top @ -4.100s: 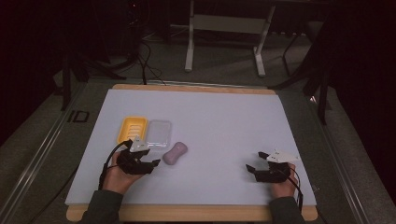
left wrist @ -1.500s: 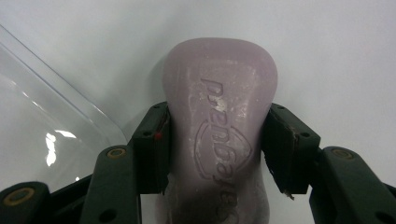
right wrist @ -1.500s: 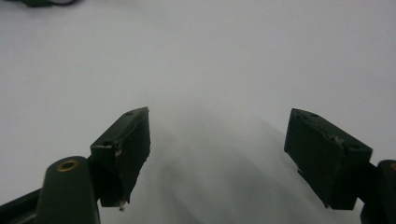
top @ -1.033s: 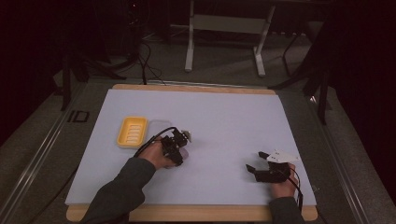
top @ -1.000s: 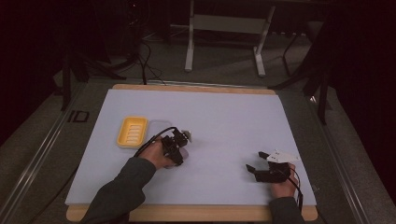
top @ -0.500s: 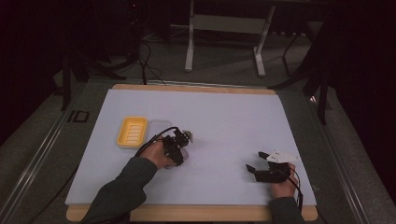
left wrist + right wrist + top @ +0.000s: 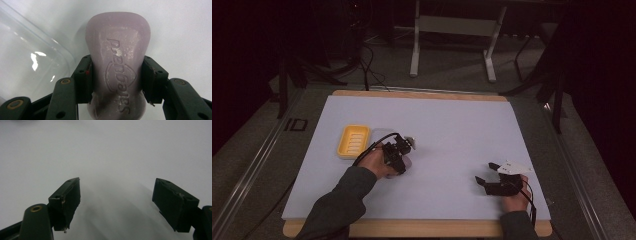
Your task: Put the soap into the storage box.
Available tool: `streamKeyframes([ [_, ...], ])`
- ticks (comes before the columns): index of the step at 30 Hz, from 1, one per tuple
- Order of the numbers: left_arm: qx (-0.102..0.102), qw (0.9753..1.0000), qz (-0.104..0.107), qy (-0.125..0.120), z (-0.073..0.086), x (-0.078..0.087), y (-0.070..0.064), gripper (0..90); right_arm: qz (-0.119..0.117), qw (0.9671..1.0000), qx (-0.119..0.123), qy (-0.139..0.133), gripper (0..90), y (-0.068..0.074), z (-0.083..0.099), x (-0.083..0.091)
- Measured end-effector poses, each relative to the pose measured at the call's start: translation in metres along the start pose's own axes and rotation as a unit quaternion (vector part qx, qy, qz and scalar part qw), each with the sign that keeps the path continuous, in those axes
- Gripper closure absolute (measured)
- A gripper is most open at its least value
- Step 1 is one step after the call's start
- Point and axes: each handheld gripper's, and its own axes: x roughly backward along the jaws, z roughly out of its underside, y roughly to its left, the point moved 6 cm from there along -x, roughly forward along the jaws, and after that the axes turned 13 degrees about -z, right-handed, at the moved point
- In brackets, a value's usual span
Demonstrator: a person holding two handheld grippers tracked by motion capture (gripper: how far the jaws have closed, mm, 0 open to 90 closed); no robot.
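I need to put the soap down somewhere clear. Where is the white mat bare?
Bare: between the left tongs and right tongs, and the far half of the mat. Crowded: near the yellow dish and clear lid, beside the soap.

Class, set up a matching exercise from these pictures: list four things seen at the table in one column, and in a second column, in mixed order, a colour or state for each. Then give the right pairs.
Column one:
1. soap bar
2. soap dish
3. left tool
4. right tool

Column two:
A. yellow, lying on the table by itself
B. jaws wide apart, nothing between them
C. pale purple, with a word pressed into its face
D. jaws closed on the sides of a bar

Right pairs: 1-C, 2-A, 3-D, 4-B
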Motion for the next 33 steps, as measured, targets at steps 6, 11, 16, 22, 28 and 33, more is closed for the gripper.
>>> streamKeyframes([
  [6,0.005,1.0000,-0.002,-0.004,0.003,0.005,0.007,50.0,0.000,1.0000,0.001,0.001,22.1,0.000,0.000,0.000],
  [11,0.012,0.9999,-0.004,-0.005,0.005,0.008,0.012,50.0,0.001,1.0000,0.002,0.000,22.1,0.000,0.000,0.000],
  [16,0.014,0.9999,-0.004,-0.005,0.006,0.010,0.016,50.0,0.001,1.0000,0.001,0.001,22.1,0.000,0.000,0.000],
  [22,0.021,0.9997,-0.005,-0.008,0.007,0.013,0.020,50.0,0.000,1.0000,-0.001,0.000,22.1,0.000,0.000,0.000],
  [28,0.028,0.9996,-0.007,-0.008,0.010,0.016,0.027,50.0,0.000,1.0000,-0.001,-0.001,22.1,0.000,0.000,0.000],
  [33,0.045,0.9988,0.005,-0.020,0.011,0.017,0.031,50.0,0.001,1.0000,0.000,-0.001,22.1,0.000,0.000,0.000],
])
